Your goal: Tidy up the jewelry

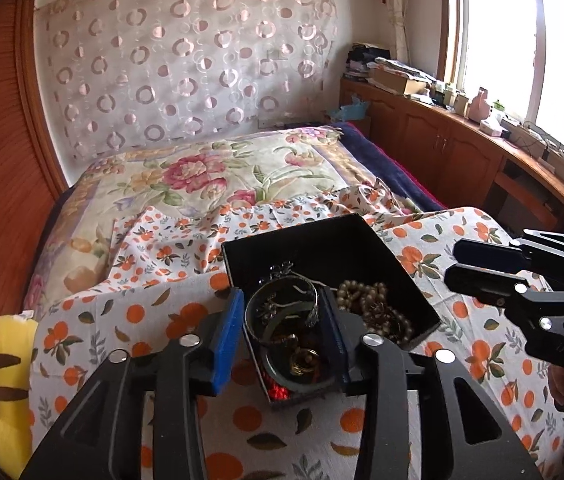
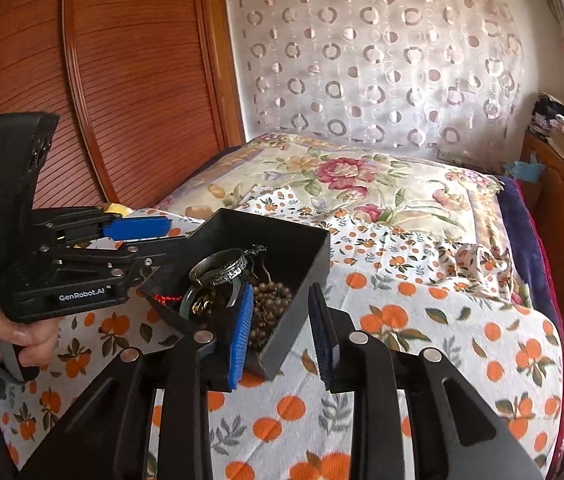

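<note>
A black open box (image 1: 324,240) sits on the orange-print cloth, also in the right wrist view (image 2: 302,256). It holds a silver bangle (image 1: 282,308), a brown bead string (image 1: 378,308), gold rings (image 1: 306,362) and a red cord (image 1: 279,392). My left gripper (image 1: 284,332) is open, its fingers straddling the box's near left wall over the bangle. My right gripper (image 2: 282,332) is open, its blue finger (image 2: 241,328) inside the box beside the beads (image 2: 269,308), the other finger outside the wall. The bangle (image 2: 219,268) lies tilted on the pile.
The cloth (image 1: 462,280) covers a low surface in front of a bed with a floral quilt (image 1: 217,168). A yellow plush toy (image 1: 1,392) lies at the left. A wooden cabinet (image 1: 462,148) with clutter runs under the window. A wooden wardrobe (image 2: 101,80) stands left.
</note>
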`<state>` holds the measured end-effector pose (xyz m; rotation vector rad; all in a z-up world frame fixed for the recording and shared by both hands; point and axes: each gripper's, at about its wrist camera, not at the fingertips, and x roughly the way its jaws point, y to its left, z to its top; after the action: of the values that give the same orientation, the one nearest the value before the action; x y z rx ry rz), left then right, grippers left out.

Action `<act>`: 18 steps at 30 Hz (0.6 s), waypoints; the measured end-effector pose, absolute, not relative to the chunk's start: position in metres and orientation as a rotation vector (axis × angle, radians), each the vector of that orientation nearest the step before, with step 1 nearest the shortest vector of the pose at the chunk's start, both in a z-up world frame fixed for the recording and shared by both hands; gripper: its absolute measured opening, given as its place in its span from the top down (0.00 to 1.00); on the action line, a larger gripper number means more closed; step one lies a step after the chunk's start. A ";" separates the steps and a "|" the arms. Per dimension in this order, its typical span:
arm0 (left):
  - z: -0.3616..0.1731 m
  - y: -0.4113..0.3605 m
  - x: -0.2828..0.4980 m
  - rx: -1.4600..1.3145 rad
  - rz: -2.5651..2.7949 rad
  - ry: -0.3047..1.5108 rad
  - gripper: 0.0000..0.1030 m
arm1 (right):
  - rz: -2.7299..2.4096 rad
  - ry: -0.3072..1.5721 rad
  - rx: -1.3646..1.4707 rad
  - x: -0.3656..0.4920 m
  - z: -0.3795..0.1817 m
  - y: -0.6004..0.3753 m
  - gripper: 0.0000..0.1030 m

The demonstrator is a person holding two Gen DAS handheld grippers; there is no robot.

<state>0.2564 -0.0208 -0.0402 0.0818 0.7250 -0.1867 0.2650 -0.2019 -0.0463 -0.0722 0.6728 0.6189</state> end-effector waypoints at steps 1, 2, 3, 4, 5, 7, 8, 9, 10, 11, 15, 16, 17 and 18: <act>-0.039 -0.021 0.251 0.080 -0.183 0.721 0.50 | 0.612 0.669 -0.066 0.261 -0.045 -0.204 0.65; -0.038 -0.021 0.246 0.081 -0.177 0.715 0.46 | 0.601 0.661 -0.059 0.255 -0.043 -0.207 0.62; -0.037 -0.020 0.240 0.081 -0.173 0.709 0.39 | 0.595 0.655 -0.055 0.251 -0.042 -0.209 0.53; -0.036 -0.020 0.233 0.084 -0.165 0.702 0.31 | 0.586 0.646 -0.050 0.246 -0.041 -0.210 0.44; -0.035 -0.020 0.226 0.087 -0.151 0.693 0.28 | 0.575 0.639 -0.044 0.241 -0.039 -0.212 0.40; -0.032 -0.017 0.214 0.087 -0.129 0.680 0.15 | 0.552 0.625 -0.029 0.230 -0.037 -0.216 0.23; -0.031 -0.014 0.206 0.085 -0.122 0.675 0.12 | 0.535 0.617 -0.022 0.223 -0.036 -0.217 0.19; -0.030 -0.013 0.200 0.082 -0.117 0.669 0.09 | 0.526 0.609 -0.021 0.218 -0.034 -0.218 0.12; -0.028 -0.012 0.192 0.081 -0.107 0.664 0.09 | 0.515 0.598 -0.023 0.213 -0.033 -0.218 0.07; -0.027 -0.012 0.187 0.084 -0.099 0.663 0.09 | 0.504 0.586 -0.025 0.207 -0.032 -0.218 0.05; -0.021 -0.009 0.159 0.092 -0.064 0.643 0.09 | 0.472 0.555 -0.007 0.182 -0.022 -0.223 0.03; -0.019 -0.007 0.150 0.082 -0.063 0.637 0.08 | 0.463 0.546 0.003 0.176 -0.020 -0.224 0.03; -0.018 -0.005 0.142 0.070 -0.064 0.631 0.08 | 0.452 0.536 0.008 0.168 -0.017 -0.226 0.03; -0.016 -0.003 0.133 0.058 -0.062 0.624 0.08 | 0.447 0.529 0.009 0.163 -0.015 -0.226 0.03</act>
<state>0.1327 -0.0027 -0.0158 0.0583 0.6244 -0.0622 0.1632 -0.2264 -0.0151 0.0087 0.5288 0.4469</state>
